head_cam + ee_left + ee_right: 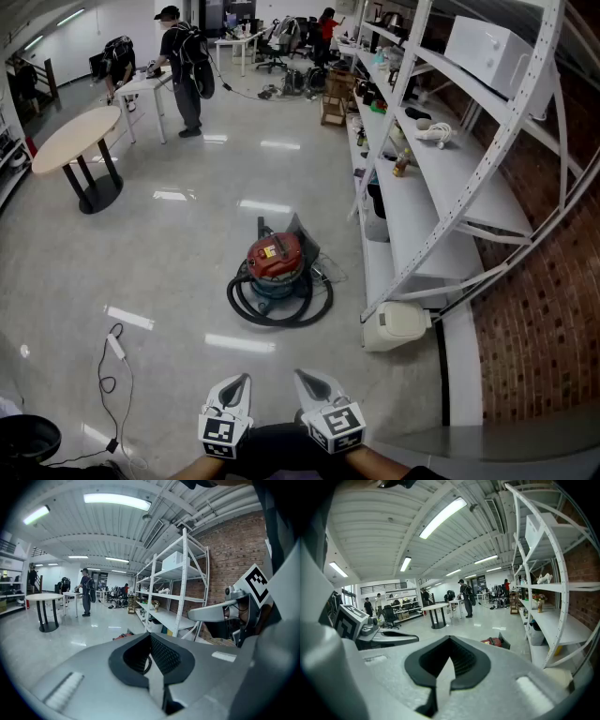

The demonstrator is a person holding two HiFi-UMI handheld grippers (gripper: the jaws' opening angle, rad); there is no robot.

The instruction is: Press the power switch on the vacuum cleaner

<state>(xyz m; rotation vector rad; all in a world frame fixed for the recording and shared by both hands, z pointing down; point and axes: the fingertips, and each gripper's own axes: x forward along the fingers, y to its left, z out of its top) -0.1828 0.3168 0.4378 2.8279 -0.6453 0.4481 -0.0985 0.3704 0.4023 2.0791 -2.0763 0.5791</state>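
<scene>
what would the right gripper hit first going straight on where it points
The way looks free: the right gripper aims level over the floor, the red vacuum cleaner lying low and right of its line. Depth is unclear.

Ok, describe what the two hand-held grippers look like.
The left hand-held gripper and the right hand-held gripper match. Each has a pale grey plastic shell that tapers to a point, and black ribbed pads line the jaws. Each carries a cube with black-and-white square markers at the back. No cables show on either one.
</scene>
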